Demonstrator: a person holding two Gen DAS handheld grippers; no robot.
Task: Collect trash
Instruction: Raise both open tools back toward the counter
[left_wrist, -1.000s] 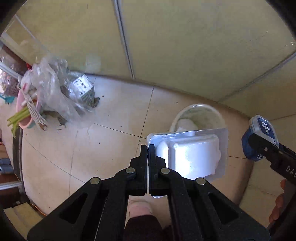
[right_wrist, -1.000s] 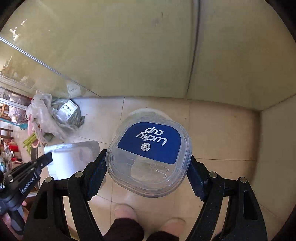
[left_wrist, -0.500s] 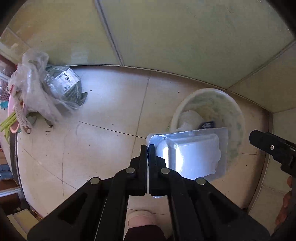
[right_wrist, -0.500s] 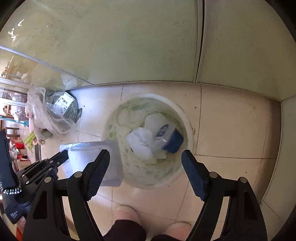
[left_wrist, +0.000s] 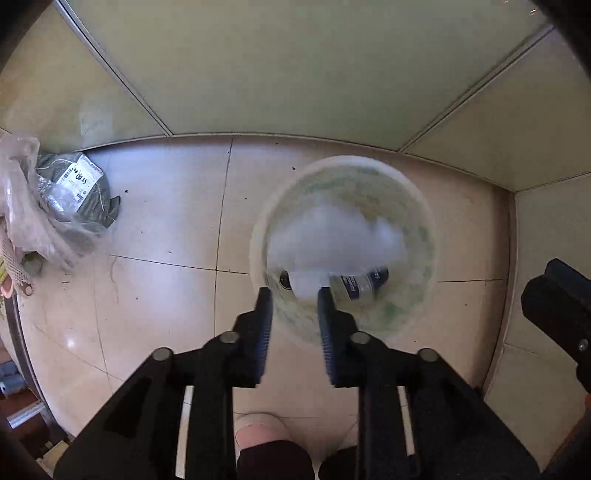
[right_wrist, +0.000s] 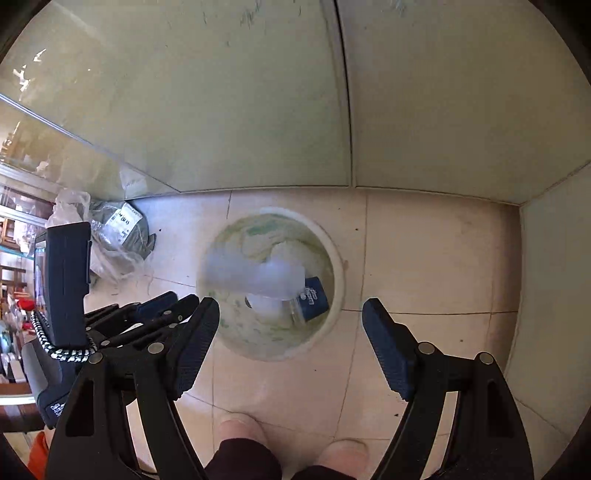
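Note:
A round whitish bin with green-stained walls stands on the tiled floor by the wall; it shows too in the right wrist view. A white plastic tray is a blur falling into it. The blue-lidded clear cup lies inside the bin with white paper. My left gripper is open and empty just above the bin's near rim. My right gripper is open wide and empty above the bin; its finger shows at the right edge of the left wrist view.
A grey parcel bag with a label and crumpled clear plastic lie on the floor to the left by the wall. Walls close in behind and to the right of the bin. The person's feet are below.
My left gripper has opened and let go of the white tray, which is dropping into the bin. The right gripper released the blue-lidded cup earlier; it now lies in the bin.

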